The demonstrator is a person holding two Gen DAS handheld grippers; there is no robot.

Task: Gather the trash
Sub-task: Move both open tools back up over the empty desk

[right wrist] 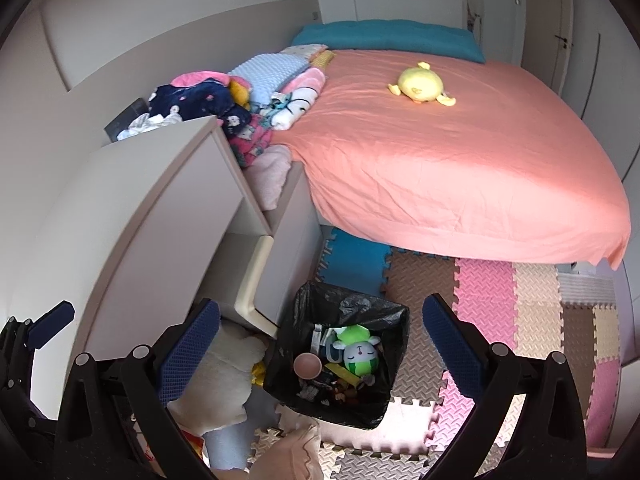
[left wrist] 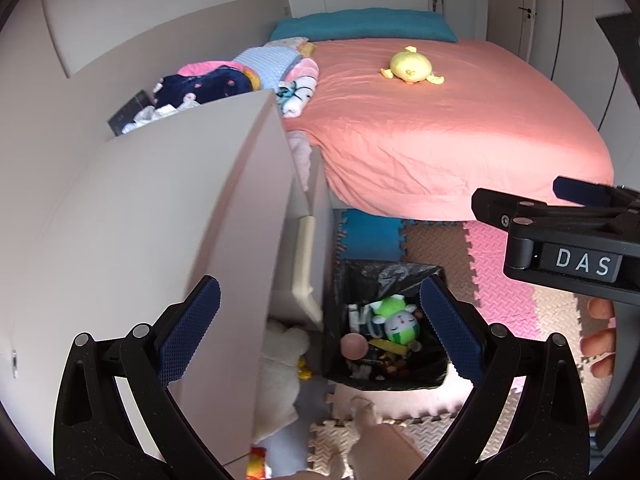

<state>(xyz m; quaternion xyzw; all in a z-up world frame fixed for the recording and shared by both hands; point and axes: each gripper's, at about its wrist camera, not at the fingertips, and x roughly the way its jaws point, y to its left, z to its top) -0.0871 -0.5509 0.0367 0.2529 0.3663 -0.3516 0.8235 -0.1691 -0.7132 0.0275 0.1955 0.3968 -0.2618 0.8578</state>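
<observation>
with both the left gripper and right gripper wide and empty over the lined bin on the floor, we risk snagging its loose liner when reaching down.

Black-lined bin, coral bedsheet, yellow plush — floor mats pink, beige, blue, brown.

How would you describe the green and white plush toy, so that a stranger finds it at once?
Start at the big bed with the salmon sheet; on the foam mats at its foot stands a bin lined with a black bag. The plush toy lies on top of the trash inside. Its bright green cap and striped body set it apart from the yellow plush on the bed.
</observation>
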